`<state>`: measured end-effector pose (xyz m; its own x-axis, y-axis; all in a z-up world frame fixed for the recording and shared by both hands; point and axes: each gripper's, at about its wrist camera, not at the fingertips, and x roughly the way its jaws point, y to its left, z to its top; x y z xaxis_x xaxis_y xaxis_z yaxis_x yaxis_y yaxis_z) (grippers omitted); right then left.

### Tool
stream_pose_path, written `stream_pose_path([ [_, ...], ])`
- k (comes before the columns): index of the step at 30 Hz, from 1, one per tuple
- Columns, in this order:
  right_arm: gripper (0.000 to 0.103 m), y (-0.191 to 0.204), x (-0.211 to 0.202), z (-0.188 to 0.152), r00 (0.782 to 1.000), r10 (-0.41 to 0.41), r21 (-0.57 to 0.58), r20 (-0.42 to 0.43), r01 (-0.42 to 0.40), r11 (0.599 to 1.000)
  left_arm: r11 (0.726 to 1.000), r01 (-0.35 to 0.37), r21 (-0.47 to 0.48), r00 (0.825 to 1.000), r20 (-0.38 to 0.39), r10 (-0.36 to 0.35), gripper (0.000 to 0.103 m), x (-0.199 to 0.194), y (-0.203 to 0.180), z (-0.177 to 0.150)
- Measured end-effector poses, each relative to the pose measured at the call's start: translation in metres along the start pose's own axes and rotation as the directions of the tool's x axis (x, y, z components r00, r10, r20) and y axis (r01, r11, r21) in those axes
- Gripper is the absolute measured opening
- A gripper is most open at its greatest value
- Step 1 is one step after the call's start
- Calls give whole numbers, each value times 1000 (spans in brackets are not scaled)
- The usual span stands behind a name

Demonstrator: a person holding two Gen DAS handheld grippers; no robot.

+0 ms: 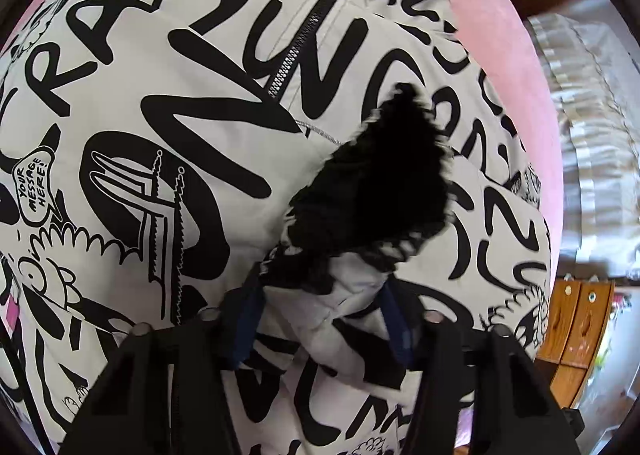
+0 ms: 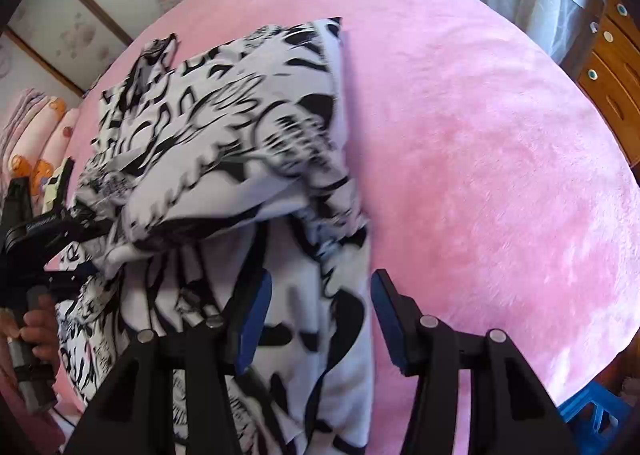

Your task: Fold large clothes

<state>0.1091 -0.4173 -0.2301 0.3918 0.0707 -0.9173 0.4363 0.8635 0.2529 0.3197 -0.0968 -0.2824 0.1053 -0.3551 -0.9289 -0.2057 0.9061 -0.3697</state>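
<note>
Left wrist: left gripper (image 1: 324,319) pinching black-and-white graffiti-print jacket (image 1: 160,115) sleeve; right gripper (image 2: 320,319) pinching jacket hem, lying on pink plush blanket (image 2: 480,135).

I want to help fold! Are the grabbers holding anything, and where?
The left gripper pinches the jacket by its sleeve, just behind the black cuff. The right gripper seems to pinch a thick fold at the jacket's edge.
</note>
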Motion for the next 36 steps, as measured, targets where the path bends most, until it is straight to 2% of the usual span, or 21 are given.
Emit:
stream_pose_path([
  [3,52,-7,8,7,1000,-4,17,12,4,1000,998,17,-63,1000,-6,-17,26,0,0,4],
  [4,52,-10,11,9,1000,-1,24,11,0,1000,995,34,-95,999,-12,-35,13,0,1,5],
  [7,52,-13,18,13,1000,20,41,14,-20,999,989,53,-140,998,-12,-55,11,-6,0,10],
  [12,51,-11,27,19,999,47,26,28,-47,999,994,75,-75,993,101,-67,9,-42,-27,23],
  [16,51,-7,32,24,998,52,19,43,-53,998,991,129,-31,970,210,-120,9,-81,-51,41],
  [21,51,-4,32,23,997,59,-5,45,-59,998,975,222,6,926,313,-212,8,-126,-64,60],
  [24,51,5,32,22,996,78,-45,41,-76,996,979,203,36,914,351,-202,8,-145,-62,64],
  [26,42,13,32,21,996,81,-69,36,-79,994,982,185,36,906,380,-184,8,-156,-53,60],
  [27,35,16,33,21,996,80,-80,31,-77,994,983,181,26,905,386,-177,8,-160,-47,59],
  [29,33,19,34,21,996,89,-83,26,-87,993,983,184,-9,911,378,-167,8,-161,-31,57],
  [31,27,21,33,19,994,102,-88,29,-99,991,982,180,-60,919,368,-146,8,-158,-13,50],
  [36,27,29,29,20,996,67,-129,52,-59,990,981,134,-142,940,332,-80,8,-143,25,28],
])
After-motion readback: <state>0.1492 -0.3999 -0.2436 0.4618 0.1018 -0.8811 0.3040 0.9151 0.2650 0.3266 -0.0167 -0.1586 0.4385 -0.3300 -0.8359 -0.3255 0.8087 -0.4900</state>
